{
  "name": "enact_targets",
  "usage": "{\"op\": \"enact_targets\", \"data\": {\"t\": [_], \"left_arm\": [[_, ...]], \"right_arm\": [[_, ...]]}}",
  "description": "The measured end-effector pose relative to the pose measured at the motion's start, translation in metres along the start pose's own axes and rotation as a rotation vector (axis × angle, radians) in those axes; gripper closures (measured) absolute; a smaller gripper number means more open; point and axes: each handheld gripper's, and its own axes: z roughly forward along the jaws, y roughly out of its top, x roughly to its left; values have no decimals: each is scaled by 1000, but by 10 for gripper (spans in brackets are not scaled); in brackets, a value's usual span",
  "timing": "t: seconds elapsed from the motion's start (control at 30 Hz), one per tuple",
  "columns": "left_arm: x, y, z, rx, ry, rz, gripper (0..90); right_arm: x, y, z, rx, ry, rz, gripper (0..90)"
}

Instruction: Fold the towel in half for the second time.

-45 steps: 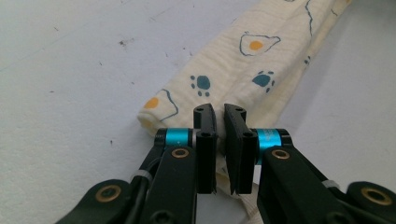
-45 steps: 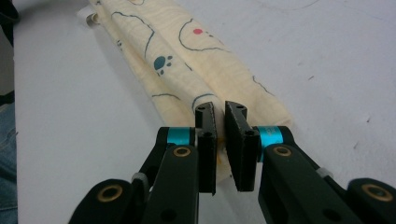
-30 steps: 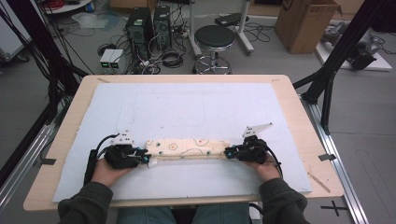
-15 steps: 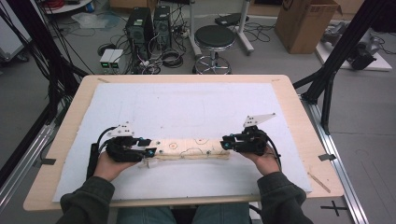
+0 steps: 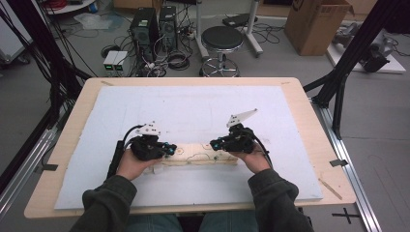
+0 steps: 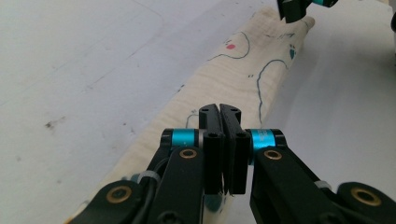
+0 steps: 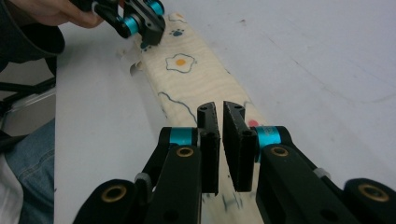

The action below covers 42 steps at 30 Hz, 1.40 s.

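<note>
The left gripper [image 6: 219,112] has its two black jaws pressed together, nothing visible between them, and it sits low over the near-left end of a long folded cream cloth [image 5: 200,155]. In the right gripper view that same tool [image 7: 140,21] shows at the far end of the cloth, held in a hand [image 7: 51,11], its tips right at the cloth's edge beside a small blue paw print. The right gripper [image 7: 222,114] has its jaws a narrow slit apart with nothing in the gap; it hangs above the cloth's right end, the fabric running away beneath it. From the high view, the left gripper [image 5: 167,147] and the right gripper [image 5: 215,144] face each other along the cloth, each at one end of it, the person's hands behind them.

The cloth lies flat as a narrow strip, lengthwise left to right, printed with blue outlines, a fried egg and a red dot. It rests on a white sheet [image 5: 193,106] that covers most of the wooden table [image 5: 309,121], nearer the person than the sheet's middle. Beyond the table, far from the cloth, stand a black stool [image 5: 221,38], a cardboard box [image 5: 314,24] and computer towers [image 5: 154,24].
</note>
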Motion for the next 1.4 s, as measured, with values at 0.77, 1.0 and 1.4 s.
{"op": "enact_targets", "data": {"t": [0.77, 1.0, 1.4], "left_arm": [[-6, -8, 30, 162, 2, 44, 880], [-6, -6, 23, 118, -10, 50, 858], [12, -10, 8, 110, 12, 29, 828]], "right_arm": [[13, 1, 55, 213, 1, -78, 849], [13, -2, 53, 180, -5, -91, 831], [9, 7, 49, 170, -51, -120, 749]]}}
